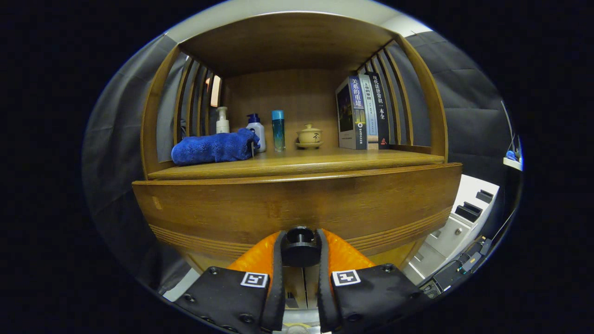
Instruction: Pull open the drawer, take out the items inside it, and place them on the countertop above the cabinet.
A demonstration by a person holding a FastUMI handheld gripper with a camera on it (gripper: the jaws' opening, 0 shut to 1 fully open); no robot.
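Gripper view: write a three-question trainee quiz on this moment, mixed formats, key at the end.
1. True or false: the gripper is shut on the drawer knob.
2. What lies furthest left on the countertop? A) blue towel B) books C) lidded teacup
3. Fill in: the blue-capped bottle stands between the white bottle and the ____.

Key: 1 true, both fingers press the knob on the drawer front. 2 A. 3 lidded teacup.
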